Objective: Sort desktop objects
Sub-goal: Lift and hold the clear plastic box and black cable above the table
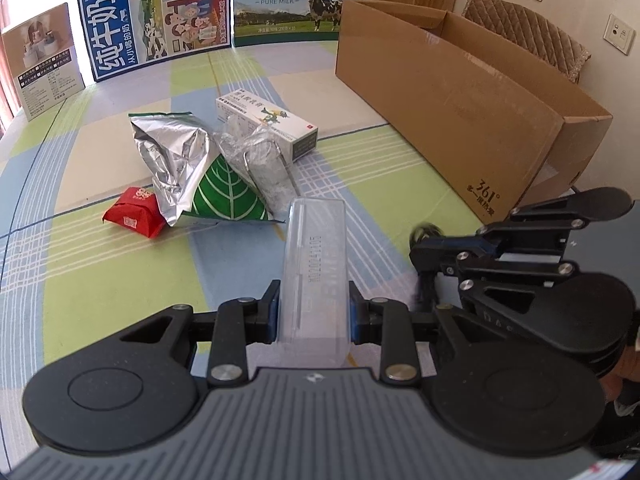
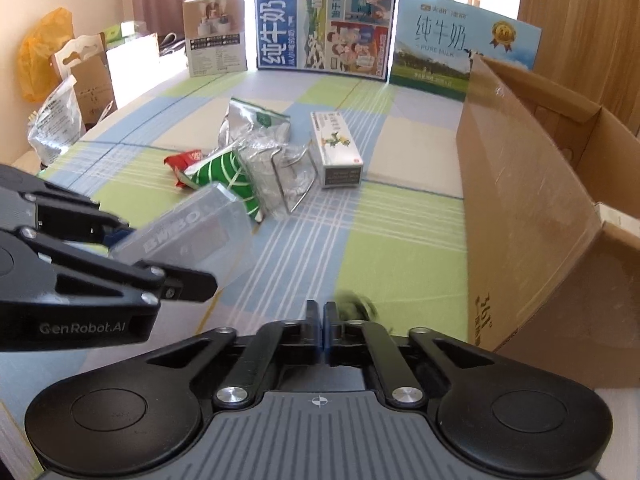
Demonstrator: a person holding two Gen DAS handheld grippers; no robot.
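My left gripper (image 1: 313, 312) is shut on a clear plastic case (image 1: 316, 256), its blue pads pressing both long sides; the case points away from me above the checked tablecloth. In the right wrist view this gripper (image 2: 160, 256) and case (image 2: 192, 232) sit at the left. My right gripper (image 2: 322, 314) is shut, jaws together, near the cloth. A small dark blurred object (image 2: 354, 306) lies right at its tips; whether it is pinched I cannot tell. Farther off lie a silver foil bag with a green leaf (image 1: 180, 164), a red packet (image 1: 134, 216), a white medicine box (image 1: 268, 124) and crumpled clear wrap (image 1: 260, 160).
An open cardboard box (image 2: 520, 200) stands along the right side, close to my right gripper. Printed milk-carton panels (image 2: 324, 24) line the table's far edge. Bags and a paper carrier (image 2: 60, 92) crowd the space beyond the table's left edge.
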